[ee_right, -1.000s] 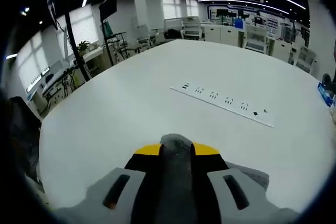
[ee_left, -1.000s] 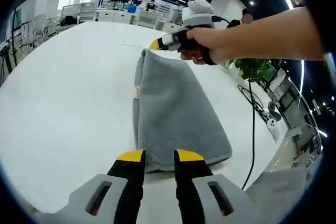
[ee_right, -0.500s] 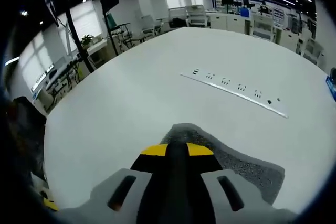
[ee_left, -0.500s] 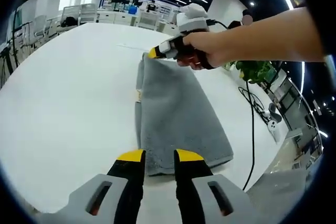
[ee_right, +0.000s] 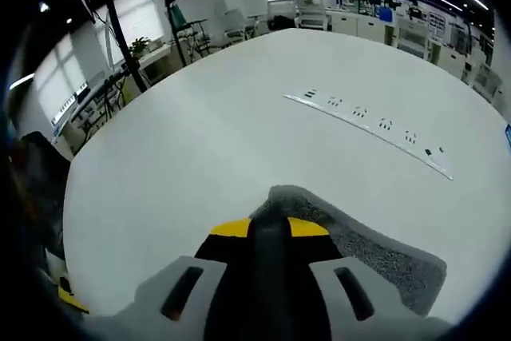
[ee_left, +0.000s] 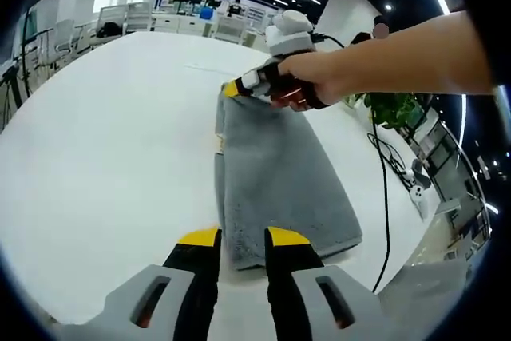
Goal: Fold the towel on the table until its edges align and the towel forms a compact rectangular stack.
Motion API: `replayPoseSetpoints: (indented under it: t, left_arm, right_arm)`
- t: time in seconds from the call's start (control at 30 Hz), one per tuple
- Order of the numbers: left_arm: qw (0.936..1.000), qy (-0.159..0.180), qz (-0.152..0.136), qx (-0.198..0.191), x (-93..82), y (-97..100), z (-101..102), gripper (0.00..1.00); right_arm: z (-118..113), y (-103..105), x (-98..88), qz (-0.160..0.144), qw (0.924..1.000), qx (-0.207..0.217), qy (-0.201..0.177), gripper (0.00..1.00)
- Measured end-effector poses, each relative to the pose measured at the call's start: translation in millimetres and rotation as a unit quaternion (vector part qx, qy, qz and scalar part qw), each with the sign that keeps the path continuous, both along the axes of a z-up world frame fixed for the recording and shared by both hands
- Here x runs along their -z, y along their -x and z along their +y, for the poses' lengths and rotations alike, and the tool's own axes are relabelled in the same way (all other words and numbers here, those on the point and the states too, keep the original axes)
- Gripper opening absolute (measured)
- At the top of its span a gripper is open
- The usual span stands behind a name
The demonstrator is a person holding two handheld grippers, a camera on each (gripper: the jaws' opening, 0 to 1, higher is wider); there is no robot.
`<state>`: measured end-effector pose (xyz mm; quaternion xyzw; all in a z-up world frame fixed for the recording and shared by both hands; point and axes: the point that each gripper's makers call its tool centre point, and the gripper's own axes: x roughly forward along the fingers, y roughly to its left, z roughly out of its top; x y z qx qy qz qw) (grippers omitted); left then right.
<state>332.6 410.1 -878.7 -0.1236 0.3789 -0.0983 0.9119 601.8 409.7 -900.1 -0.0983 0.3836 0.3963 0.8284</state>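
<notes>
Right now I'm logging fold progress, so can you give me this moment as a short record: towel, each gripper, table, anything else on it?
towel: grey towel, folded into a long strip, lying flat on the table
right gripper: right gripper shut on the towel's far end, held in a person's hand
left gripper: left gripper open, jaws at the towel's near edge, not gripping it
table: white table
other: white power strip lying on the table beyond the towel's far end
</notes>
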Motion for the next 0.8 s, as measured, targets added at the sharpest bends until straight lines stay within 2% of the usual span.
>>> replayPoseSetpoints:
  t: [0.13, 0.17, 0.23, 0.37, 0.43, 0.47, 0.7, 0.8]
  left_arm:
    - [1.0, -0.002, -0.005, 0.004, -4.2, -2.0, -0.3, 0.22]
    - [1.0, -0.002, -0.006, 0.004, -6.1, -2.0, -0.3, 0.22]
    - [1.0, -0.003, -0.008, 0.005, -7.8, -2.7, -0.1, 0.22]
    - [0.9998, -0.004, -0.015, 0.008, -14.2, -4.1, -0.7, 0.22]
    - [0.9997, -0.007, -0.019, 0.013, -15.9, -5.5, -1.6, 0.22]
    - [0.9996, -0.007, -0.021, 0.015, -16.6, -6.1, -2.2, 0.22]
    - [0.9989, -0.018, -0.034, 0.024, -24.3, -8.3, -1.9, 0.22]
    - [0.9987, -0.02, -0.039, 0.026, -28.5, -10.2, -0.5, 0.22]
  right_arm:
    - [-4.6, -6.0, -13.2, -0.036, 0.9993, 0.005, -0.012, 0.21]
    - [-6.6, -4.7, -18.4, -0.039, 0.9989, 0.01, -0.023, 0.22]
    - [-3.0, -9.1, -22.7, -0.027, 0.9985, 0.02, -0.044, 0.24]
    - [-16.4, -2.5, -41.3, -0.041, 0.998, 0.014, -0.046, 0.25]
    - [-19.0, -4.7, -38.4, -0.044, 0.998, 0.013, -0.043, 0.25]
    - [-24.2, -3.1, -43.0, -0.046, 0.9981, 0.013, -0.04, 0.25]
    - [-51.2, -2.3, -63.1, -0.062, 0.9968, 0.03, -0.041, 0.26]
    - [-59.1, 1.3, -77.0, -0.068, 0.9961, 0.037, -0.043, 0.27]
